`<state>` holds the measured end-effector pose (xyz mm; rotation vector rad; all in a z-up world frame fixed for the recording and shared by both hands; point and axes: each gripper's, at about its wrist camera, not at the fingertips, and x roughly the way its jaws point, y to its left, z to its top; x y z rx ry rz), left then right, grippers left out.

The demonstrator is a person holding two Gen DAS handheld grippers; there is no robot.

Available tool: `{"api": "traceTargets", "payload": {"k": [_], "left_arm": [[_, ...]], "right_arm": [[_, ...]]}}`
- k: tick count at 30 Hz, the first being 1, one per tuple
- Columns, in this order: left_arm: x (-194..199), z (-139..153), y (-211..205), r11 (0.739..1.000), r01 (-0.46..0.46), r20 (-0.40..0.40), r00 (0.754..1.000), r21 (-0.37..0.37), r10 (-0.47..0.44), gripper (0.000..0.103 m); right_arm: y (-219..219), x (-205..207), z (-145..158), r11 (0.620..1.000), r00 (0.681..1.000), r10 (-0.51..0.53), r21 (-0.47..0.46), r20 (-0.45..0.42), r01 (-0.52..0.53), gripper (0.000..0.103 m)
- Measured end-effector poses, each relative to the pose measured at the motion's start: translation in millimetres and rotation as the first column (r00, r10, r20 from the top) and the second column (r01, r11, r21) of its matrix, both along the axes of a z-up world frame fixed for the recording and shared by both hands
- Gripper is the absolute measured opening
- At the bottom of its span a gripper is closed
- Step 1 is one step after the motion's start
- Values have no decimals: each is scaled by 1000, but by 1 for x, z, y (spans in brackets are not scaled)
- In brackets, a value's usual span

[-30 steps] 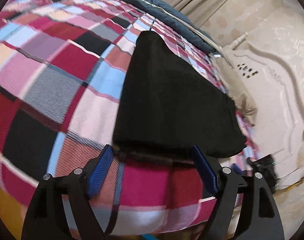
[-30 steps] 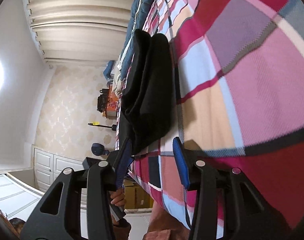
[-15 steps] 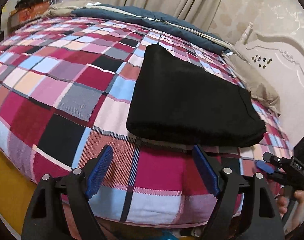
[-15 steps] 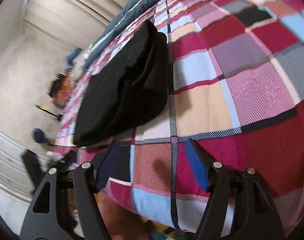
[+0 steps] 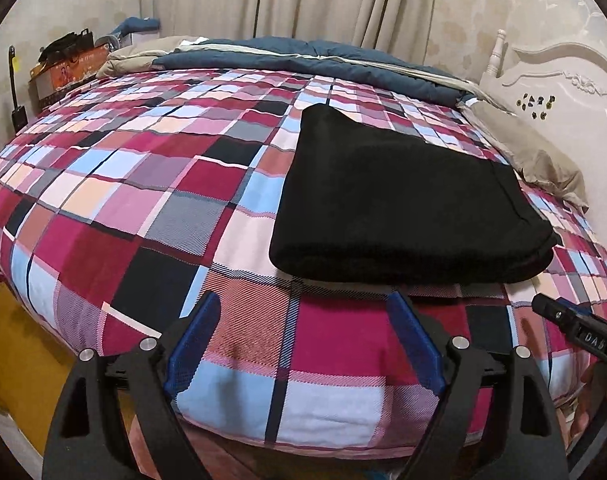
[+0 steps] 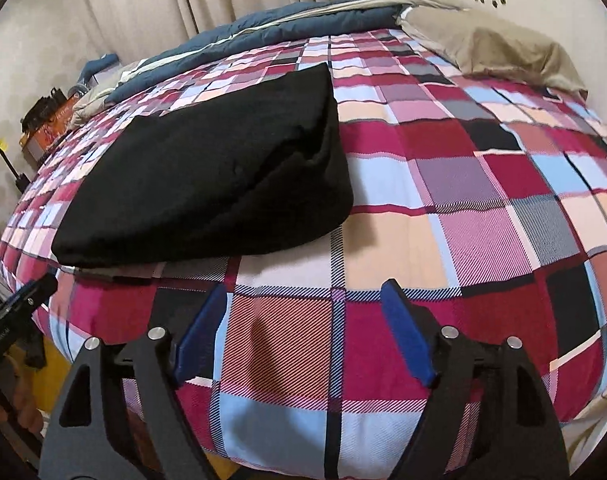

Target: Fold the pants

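Observation:
The black pants (image 5: 395, 208) lie folded into a flat stack on the plaid bedspread (image 5: 151, 208), near the bed's front edge. They also show in the right wrist view (image 6: 207, 176), left of centre. My left gripper (image 5: 303, 300) is open and empty, just in front of the stack's near edge and apart from it. My right gripper (image 6: 303, 292) is open and empty, in front of the stack's right end. The tip of the right gripper (image 5: 575, 320) shows at the right edge of the left wrist view.
A blue duvet (image 5: 303, 54) is bunched along the far side of the bed. A beige pillow (image 6: 495, 46) lies by the white headboard (image 5: 563, 80). Curtains (image 5: 287, 0) hang behind. A cluttered box (image 5: 59, 68) stands at the far left.
Both grippers have drawn back from the folded pants and levelled out, so more of the bed and room shows. The pants have not moved. Both grippers stay open.

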<state>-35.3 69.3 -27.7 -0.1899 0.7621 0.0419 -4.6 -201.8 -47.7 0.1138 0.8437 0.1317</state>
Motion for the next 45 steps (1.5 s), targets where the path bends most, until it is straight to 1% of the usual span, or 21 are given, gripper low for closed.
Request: {"api": "traceTargets", "payload": {"k": [2, 5, 11, 18, 28, 32, 40, 45], "left_arm": [[0, 1, 0, 1000, -3, 1, 1000, -6, 3, 85], [0, 1, -1, 1000, -9, 7, 1000, 1, 9, 86], [-2, 3, -4, 1000, -15, 16, 1000, 8, 15, 86], [-4, 6, -10, 999, -16, 30, 999, 34, 15, 86], [-7, 11, -12, 999, -21, 49, 999, 27, 20, 86], [-6, 12, -13, 1000, -21, 43, 999, 24, 20, 86], [-6, 11, -19, 998, -19, 32, 999, 65, 17, 86], [-8, 13, -19, 996, -44, 41, 998, 83, 41, 86]], "right_arm": [[2, -1, 1, 1000, 1000, -1, -18, 13, 1, 83], [2, 0, 2, 1000, 1000, -2, -19, 18, 3, 87], [5, -1, 2, 999, 1000, -3, -49, 26, 4, 90], [5, -1, 1, 999, 1000, -1, -49, 20, 2, 90], [5, -1, 2, 999, 1000, -1, -46, 21, 2, 90], [5, -2, 2, 999, 1000, -1, -44, 21, 2, 90], [5, -3, 1, 999, 1000, -1, -44, 19, 2, 90], [6, -5, 0, 999, 1000, 2, -45, 16, -1, 90]]}}
